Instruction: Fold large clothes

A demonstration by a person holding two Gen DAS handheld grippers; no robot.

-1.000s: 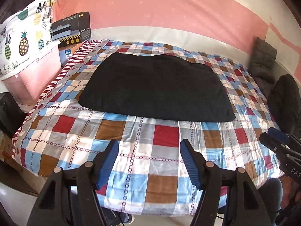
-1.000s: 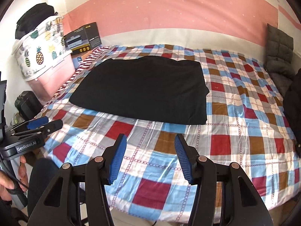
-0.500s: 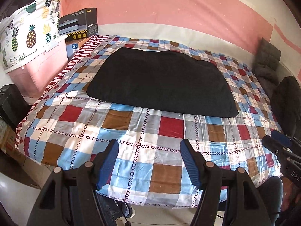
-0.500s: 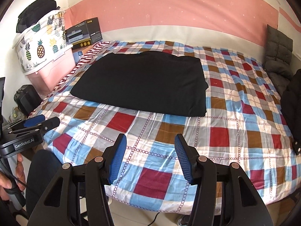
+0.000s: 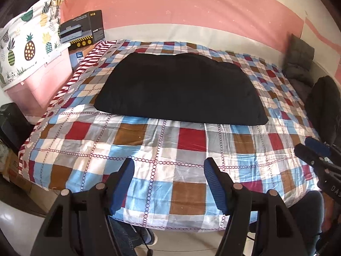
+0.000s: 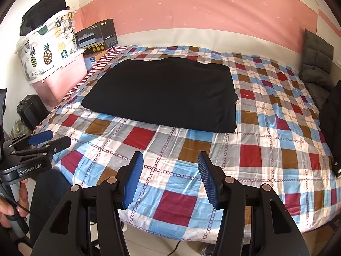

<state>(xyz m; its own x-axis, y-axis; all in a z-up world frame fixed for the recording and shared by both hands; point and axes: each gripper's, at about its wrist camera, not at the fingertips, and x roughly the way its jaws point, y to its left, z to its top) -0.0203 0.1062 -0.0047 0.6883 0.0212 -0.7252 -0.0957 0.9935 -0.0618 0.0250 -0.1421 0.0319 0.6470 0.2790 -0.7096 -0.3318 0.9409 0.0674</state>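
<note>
Black folded garment [image 5: 179, 89], one; two tongs [image 5: 169, 183] [image 6: 169, 179] apart.

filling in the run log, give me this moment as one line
left gripper: open, empty, off the bed | right gripper: open, empty | folded black fabric garment: flat rectangle on checked patchwork bedspread, untouched

Both grippers now sit farther back from the bed [image 5: 85, 128] than a second ago. In the left wrist view, more floor shows under the left gripper [image 5: 169, 170], and the black garment [image 5: 181, 89] lies higher in frame. In the right wrist view, the right gripper [image 6: 170, 166] likewise exposes more of the bed's near edge.
</note>
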